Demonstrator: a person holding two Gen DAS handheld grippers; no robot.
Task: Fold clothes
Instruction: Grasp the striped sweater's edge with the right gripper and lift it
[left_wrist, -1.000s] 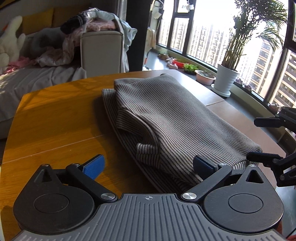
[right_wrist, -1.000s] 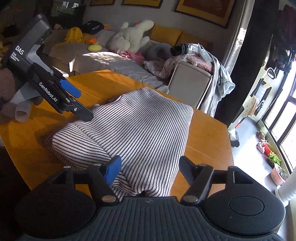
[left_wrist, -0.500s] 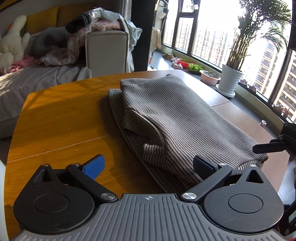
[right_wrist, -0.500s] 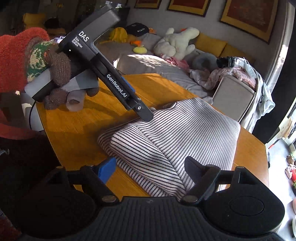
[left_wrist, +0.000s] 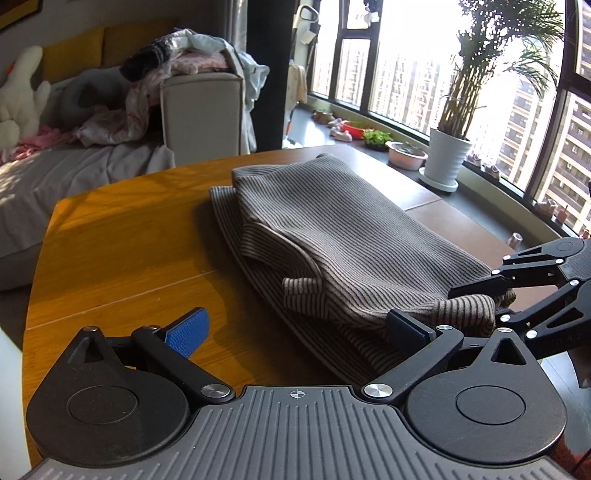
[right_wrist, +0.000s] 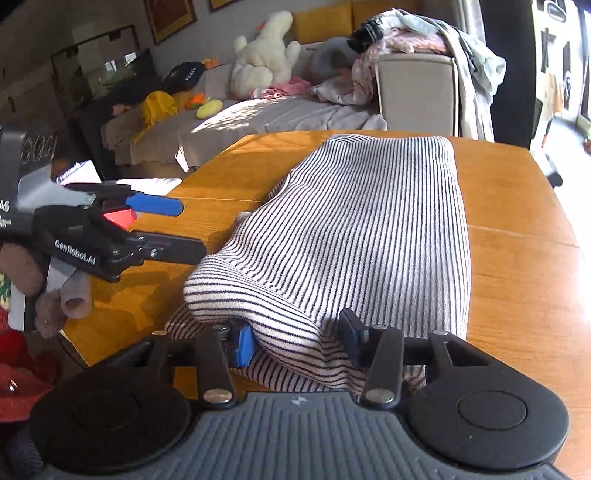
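A folded striped sweater (left_wrist: 340, 236) lies on the wooden table (left_wrist: 122, 240); it also shows in the right wrist view (right_wrist: 362, 229). My left gripper (left_wrist: 295, 328) is open and empty, hovering over the table at the sweater's near left edge; it appears at the left of the right wrist view (right_wrist: 184, 229). My right gripper (right_wrist: 295, 345) has its two pads on either side of a raised fold at the sweater's near end, jaws partly closed around the cloth. It shows at the right of the left wrist view (left_wrist: 480, 299).
A sofa (right_wrist: 258, 110) with a plush toy (right_wrist: 266, 62) and piled clothes (left_wrist: 177, 74) stands behind the table. A potted plant (left_wrist: 448, 162) stands by the windows. The table edge is near on the right wrist view's left side (right_wrist: 85, 343).
My right gripper has swung in low to the sweater's near end and closed around a fold of it. My left gripper has stayed open, drifting slightly left.
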